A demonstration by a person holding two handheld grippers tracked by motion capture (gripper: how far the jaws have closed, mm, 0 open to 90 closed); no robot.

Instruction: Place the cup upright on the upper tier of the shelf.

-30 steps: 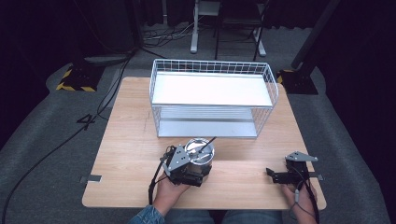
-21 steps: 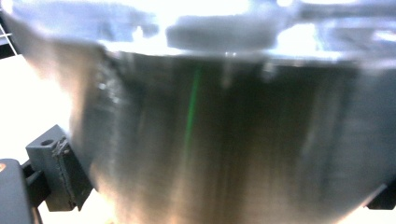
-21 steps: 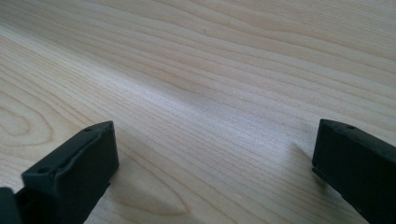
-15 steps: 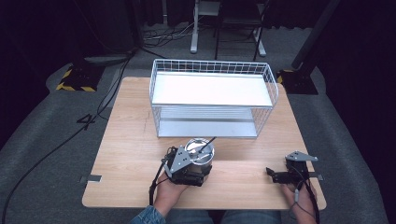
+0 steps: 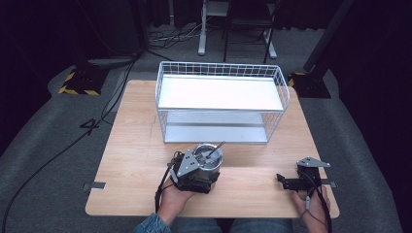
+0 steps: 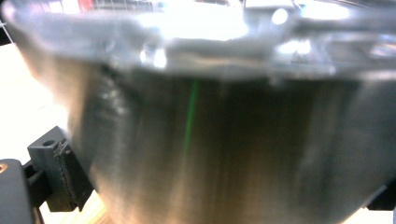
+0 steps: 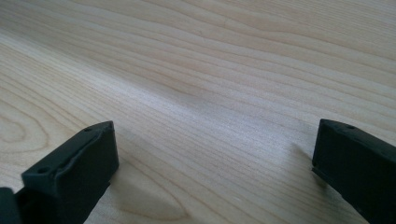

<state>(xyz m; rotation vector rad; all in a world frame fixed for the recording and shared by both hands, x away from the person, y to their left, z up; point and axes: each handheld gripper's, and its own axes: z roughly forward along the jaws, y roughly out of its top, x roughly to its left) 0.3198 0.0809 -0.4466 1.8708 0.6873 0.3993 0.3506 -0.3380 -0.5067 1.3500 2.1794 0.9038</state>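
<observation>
So the left gripper (image 5: 206, 171) is wrapped around a steel pot (image 5: 209, 160) that sits on the counter (image 5: 136, 145), just in front of the white wire rack (image 5: 221, 97). In the left gripper view the pot's brushed wall (image 6: 224, 154) is right up against the lens, with one black jaw pad at the lower left and a dark sliver at the far right edge, so the jaws look like they straddle the body from both sides. I'd say it's clamped on the pot, going for the wall rather than the rim because the round body gives both pads something flat-ish to bite.

A thin dark handle or utensil (image 5: 216, 148) pokes up out of the pot and leans toward the rack. Can't tell exactly what it is. Gripping low on the side keeps the jaws clear of it, which is probably the point.

The right gripper (image 5: 286, 183) is parked well apart near the right front corner of the counter, jaws spread wide with nothing between them but bare wood (image 7: 210, 93). Looks like it's just staying out of the way, maybe ready to steady things.

My guess is the pot is headed for the rack, since it's lined up square with the open front and both the upper shelf and the lower one are bare. Watch that sticking-out handle against the wires if it goes in the lower level.
</observation>
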